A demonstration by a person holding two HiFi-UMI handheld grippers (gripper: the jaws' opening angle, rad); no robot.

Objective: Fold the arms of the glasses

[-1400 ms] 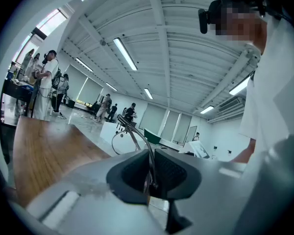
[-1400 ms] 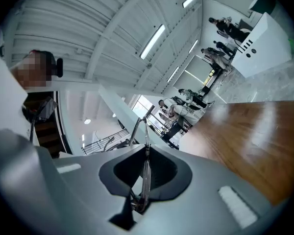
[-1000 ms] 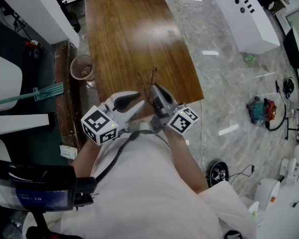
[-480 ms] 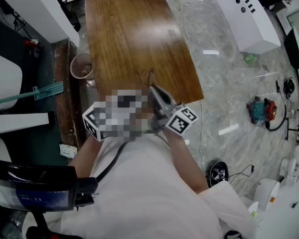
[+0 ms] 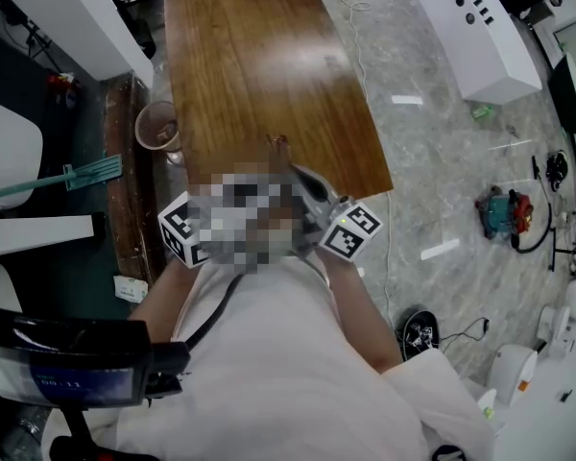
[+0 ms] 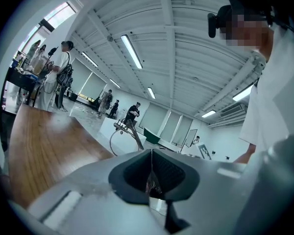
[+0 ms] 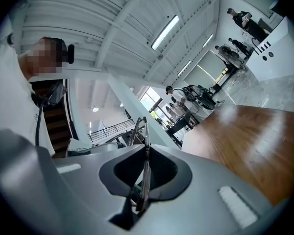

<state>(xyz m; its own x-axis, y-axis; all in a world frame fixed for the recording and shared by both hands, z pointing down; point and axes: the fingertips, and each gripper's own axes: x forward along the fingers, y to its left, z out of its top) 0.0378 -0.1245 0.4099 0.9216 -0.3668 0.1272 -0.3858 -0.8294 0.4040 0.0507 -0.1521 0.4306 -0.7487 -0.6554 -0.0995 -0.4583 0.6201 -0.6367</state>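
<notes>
1. The left gripper stood wide a second ago and has just been closing. Its jaws are now almost together, pinching a thin strip in their pocket. I judge that strip to be one arm of the glasses.
2. The right gripper stays clamped narrow on the wire frame, which runs edge-on between its jaws and rises past their tips.
3. The glasses hang in the air just ahead of both grippers' tips, bridging them, above the near edge of the wooden table.
4. With both ends now gripped, the fold looks ready to start. The left would likely swing its arm in towards the frame while the right steadies it. Whether either arm is already folded I cannot tell.
</notes>
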